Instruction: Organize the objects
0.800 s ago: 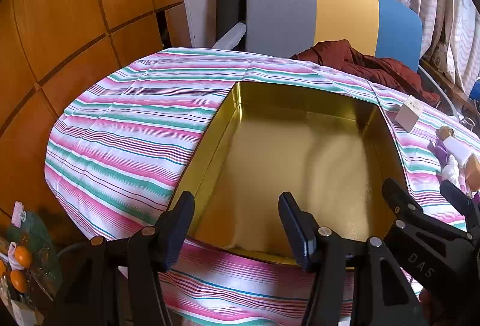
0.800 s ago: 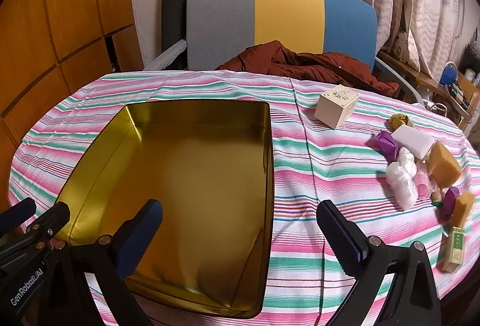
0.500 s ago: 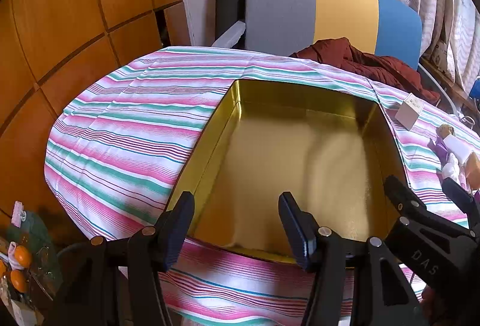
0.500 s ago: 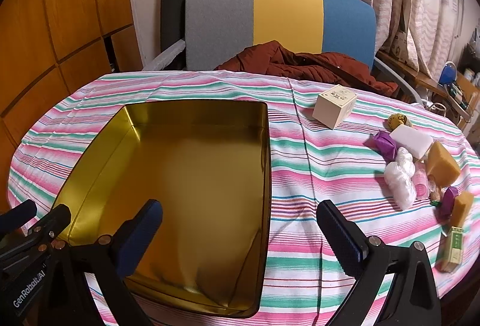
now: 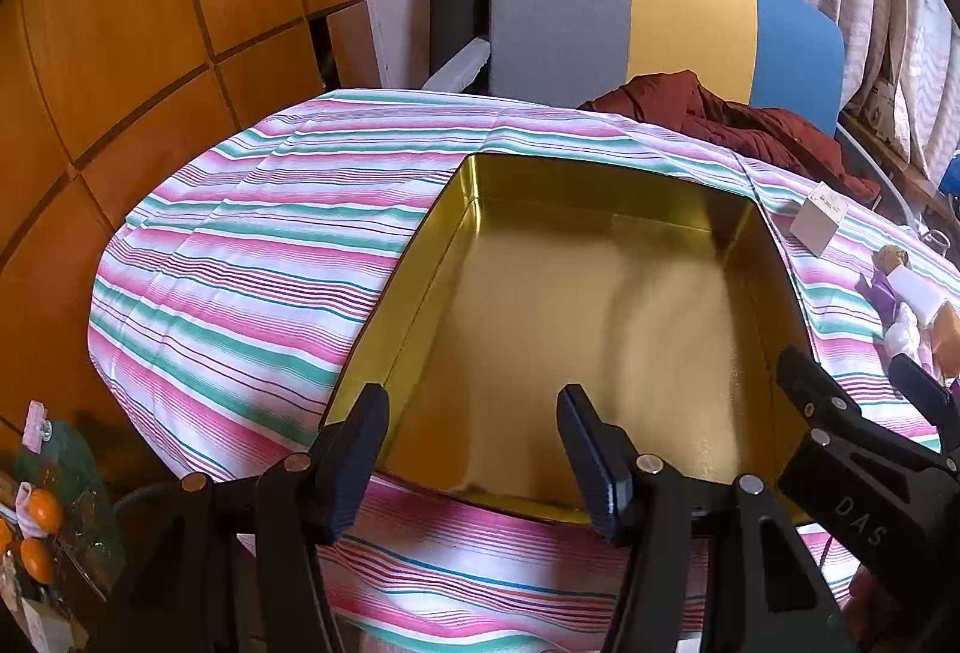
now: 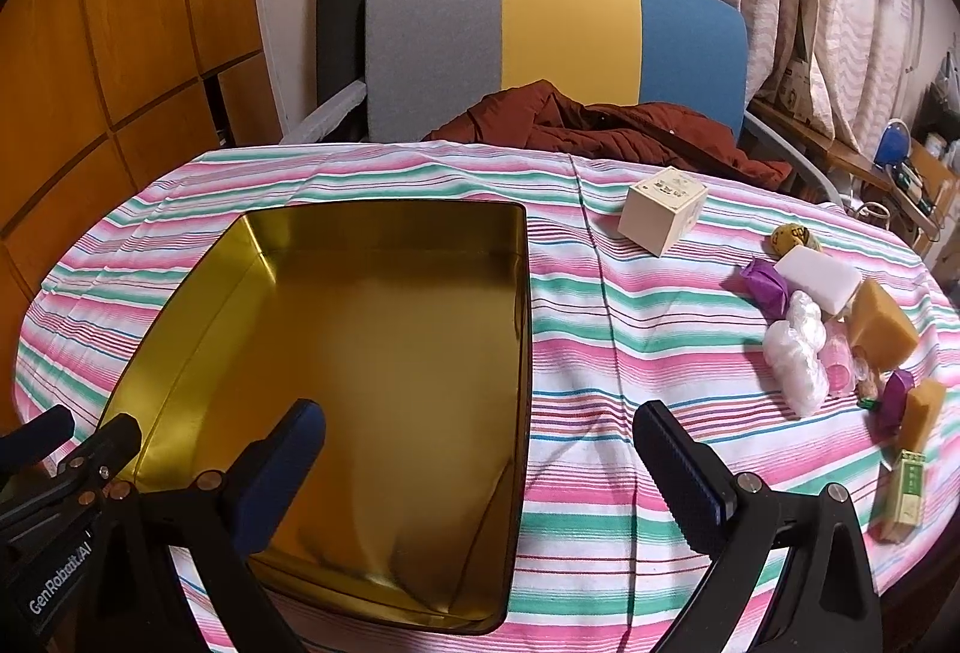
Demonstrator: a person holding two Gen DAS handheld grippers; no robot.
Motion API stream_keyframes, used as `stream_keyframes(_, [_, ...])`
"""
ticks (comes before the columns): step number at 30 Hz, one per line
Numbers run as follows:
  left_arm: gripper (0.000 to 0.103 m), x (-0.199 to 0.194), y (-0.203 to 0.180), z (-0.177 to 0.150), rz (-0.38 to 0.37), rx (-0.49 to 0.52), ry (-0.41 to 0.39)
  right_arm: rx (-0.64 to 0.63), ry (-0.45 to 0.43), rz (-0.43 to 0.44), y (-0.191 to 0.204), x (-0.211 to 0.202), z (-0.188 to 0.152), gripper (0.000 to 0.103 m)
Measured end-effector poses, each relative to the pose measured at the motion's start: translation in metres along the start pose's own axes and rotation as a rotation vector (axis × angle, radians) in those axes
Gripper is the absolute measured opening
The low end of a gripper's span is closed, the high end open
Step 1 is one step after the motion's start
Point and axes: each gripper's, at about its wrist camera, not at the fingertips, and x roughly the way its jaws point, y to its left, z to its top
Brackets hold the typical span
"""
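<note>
On the striped tabletop [image 6: 576, 365] the gold tin [image 6: 372, 353] sits empty, the small items [image 6: 828, 329] unsorted, and both the left hand-held gripper [image 5: 474, 449] and the right hand-held gripper [image 6: 480, 464] gape wide, holding nothing.

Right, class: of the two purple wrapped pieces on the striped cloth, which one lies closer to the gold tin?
The purple piece beside the white block; the other purple one sits farther right, against the small amber block.

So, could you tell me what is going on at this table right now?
A person holds a claw in each hand over a striped tablecloth, sorting small items. The gold tin is empty. The left claw and right claw are both open and hold nothing. The cream box, white block, purple wrapped pieces and amber blocks lie loose to the tin's right; none is in the tin yet.
</note>
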Motion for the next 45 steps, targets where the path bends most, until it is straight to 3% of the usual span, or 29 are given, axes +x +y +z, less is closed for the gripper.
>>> stream_keyframes(21, [0.059,0.002,-0.012,-0.004,-0.010,0.007,0.014,0.019,-0.017,0.002,-0.015,-0.006,0.001,0.103])
stream_keyframes(29, [0.059,0.006,-0.040,-0.015,-0.149,0.061,0.066,0.058,-0.099,0.011,-0.055,-0.022,-0.002,0.103])
stream_keyframes(38, [0.059,-0.003,-0.080,-0.027,-0.481,0.109,0.064,0.107,-0.078,-0.112,-0.140,-0.029,-0.021,0.103])
stream_keyframes(45, [0.059,-0.003,-0.137,-0.031,-0.503,0.247,0.112,0.318,-0.128,-0.228,-0.242,-0.058,-0.045,0.103])
